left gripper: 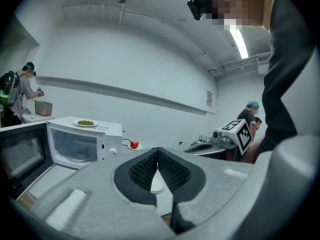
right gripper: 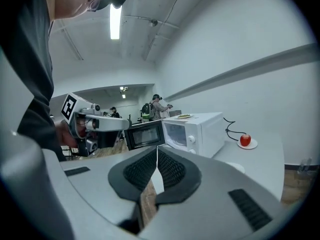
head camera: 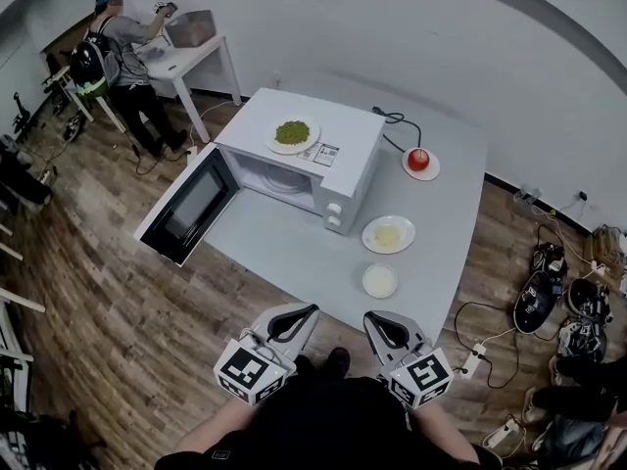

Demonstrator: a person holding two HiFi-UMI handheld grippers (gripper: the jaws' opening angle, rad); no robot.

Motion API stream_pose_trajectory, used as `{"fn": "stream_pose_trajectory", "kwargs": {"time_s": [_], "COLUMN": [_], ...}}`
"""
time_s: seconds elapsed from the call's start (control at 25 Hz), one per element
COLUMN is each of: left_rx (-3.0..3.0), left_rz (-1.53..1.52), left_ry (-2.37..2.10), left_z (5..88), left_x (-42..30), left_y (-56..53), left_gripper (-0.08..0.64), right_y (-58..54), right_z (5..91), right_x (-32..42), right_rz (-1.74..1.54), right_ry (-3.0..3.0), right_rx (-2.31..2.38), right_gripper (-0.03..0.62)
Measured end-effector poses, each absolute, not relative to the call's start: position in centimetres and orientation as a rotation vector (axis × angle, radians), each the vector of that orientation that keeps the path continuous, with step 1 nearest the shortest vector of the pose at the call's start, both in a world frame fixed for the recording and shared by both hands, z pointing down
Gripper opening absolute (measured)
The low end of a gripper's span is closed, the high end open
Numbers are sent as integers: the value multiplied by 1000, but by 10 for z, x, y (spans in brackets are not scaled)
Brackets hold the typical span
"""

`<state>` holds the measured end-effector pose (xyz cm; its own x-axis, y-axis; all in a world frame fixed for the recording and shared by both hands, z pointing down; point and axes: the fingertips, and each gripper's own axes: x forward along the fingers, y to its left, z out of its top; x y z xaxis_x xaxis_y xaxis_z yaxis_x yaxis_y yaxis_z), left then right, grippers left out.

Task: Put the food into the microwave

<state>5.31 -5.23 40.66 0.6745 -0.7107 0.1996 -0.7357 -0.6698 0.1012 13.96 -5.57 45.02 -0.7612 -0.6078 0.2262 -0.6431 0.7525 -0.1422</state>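
A pale desk (head camera: 446, 204) fills the middle of the head view. A white microwave (head camera: 338, 116) stands on its far left part. The door (head camera: 191, 207) is swung wide open to the left, past the desk's edge and over the wood floor.

The left gripper (head camera: 306, 313) and the right gripper (head camera: 375, 321) hang side by side just off the desk's near edge, well apart from all the food. Each has its jaws together at the tips, with nothing between them.

A plate of green food (head camera: 292, 133) sits on top of the microwave. A plate of pale yellow food (head camera: 388, 234) lies on the desk just beside the microwave's front right corner. A small white dish (head camera: 379, 281) lies nearer the person, close to the desk's edge. A red apple (head camera: 418, 160) sits on a saucer to the right of the microwave, near a black cord (head camera: 397, 120).
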Motion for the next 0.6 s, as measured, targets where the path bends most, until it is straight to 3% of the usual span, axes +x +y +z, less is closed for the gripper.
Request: {"fn": "stream_pose_trajectory", "kwargs": {"time_s": [0.6], "left_rx": [2886], "left_rz": [347], "left_ry": [-988], "left_z": [409], "left_x": [33], "left_y": [-126], "left_gripper": [9], "right_y": [-125], "right_z": [503], "right_x": [123], "right_rz": [364], "right_ry": [-2516], "right_rx": [1204], "right_gripper": [17]}}
